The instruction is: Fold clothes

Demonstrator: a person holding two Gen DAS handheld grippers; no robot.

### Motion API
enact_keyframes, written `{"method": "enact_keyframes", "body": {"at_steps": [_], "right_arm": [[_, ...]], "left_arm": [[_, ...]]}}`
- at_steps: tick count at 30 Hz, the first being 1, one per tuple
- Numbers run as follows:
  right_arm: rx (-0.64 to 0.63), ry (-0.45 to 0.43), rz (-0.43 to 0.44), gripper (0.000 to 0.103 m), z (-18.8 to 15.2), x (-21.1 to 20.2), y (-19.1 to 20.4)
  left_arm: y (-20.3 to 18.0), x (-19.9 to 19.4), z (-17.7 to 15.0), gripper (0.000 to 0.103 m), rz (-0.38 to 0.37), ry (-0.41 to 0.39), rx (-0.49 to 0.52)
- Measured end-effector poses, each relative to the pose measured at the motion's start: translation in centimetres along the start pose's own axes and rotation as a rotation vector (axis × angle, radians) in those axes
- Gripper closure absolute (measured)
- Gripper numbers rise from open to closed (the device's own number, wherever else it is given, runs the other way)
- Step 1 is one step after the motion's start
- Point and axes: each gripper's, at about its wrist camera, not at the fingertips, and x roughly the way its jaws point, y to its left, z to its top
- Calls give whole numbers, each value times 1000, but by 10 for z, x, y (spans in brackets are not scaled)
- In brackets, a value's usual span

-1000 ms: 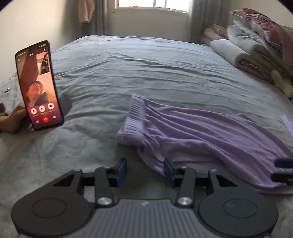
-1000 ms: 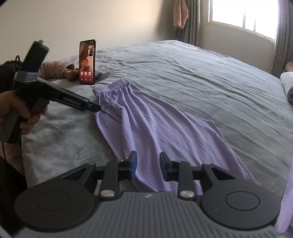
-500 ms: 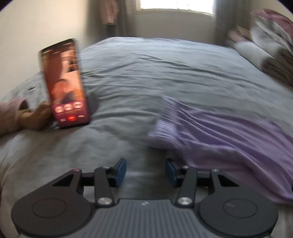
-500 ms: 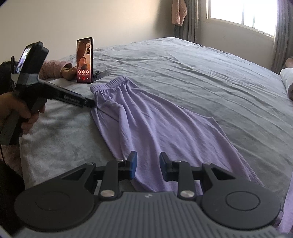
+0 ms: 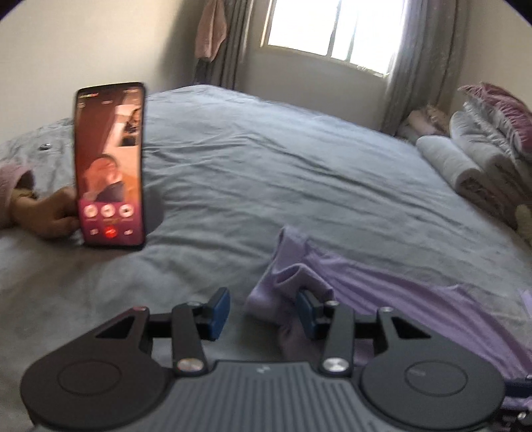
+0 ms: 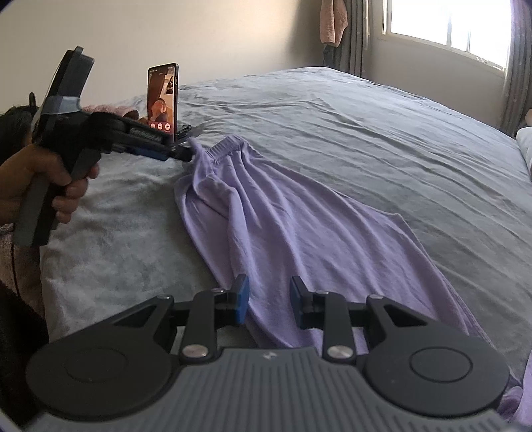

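Lilac trousers [image 6: 292, 232] lie stretched out on the grey bed [image 6: 365, 126], waistband at the far left, hem near me. My left gripper [image 5: 262, 312] is open at the waistband corner [image 5: 289, 279], which is bunched and lifted against its right pad [image 5: 307, 315]. In the right wrist view the left gripper [image 6: 186, 153] touches that waistband corner [image 6: 196, 149]. My right gripper [image 6: 269, 299] is open and low over the hem end of the trousers, with cloth between its pads.
A phone [image 5: 109, 162] on a video call stands upright on the bed left of the waistband, steadied by another person's hand [image 5: 46, 212]. Folded blankets and pillows [image 5: 482, 146] are stacked at the bed's far right. A window [image 5: 335, 30] lies beyond.
My left gripper has swung left and moved in on the waistband corner, which is now bunched up against its right pad. My right gripper has stayed over the hem end.
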Motion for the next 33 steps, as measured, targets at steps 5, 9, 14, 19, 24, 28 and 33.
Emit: {"method": "enact_keyframes", "body": {"at_steps": [5,9,14,19,24,28,33], "right_arm": [[17,-2,-4,72,1,0,-3],[18,-2,-8,72,0,-1,-5],[16,-8,-9,72,0,-4,-7],[13,-10,-14,72,-1,-7,-10],[6,-14,3,72,-1,-12,-11],[-33,-8,43,72,-1,-14,-6],[-66,32,77,75,-5,-7,2]], "left_arm": [[-8,18,-4,60,64,64,16],[-4,18,-6,92,102,81,-2],[7,7,-2,96,147,60,-67],[12,5,-3,85,182,98,-99],[19,-19,1,75,134,52,-166],[32,-29,2,75,21,45,-276],[32,-25,1,74,-78,69,-326]]}}
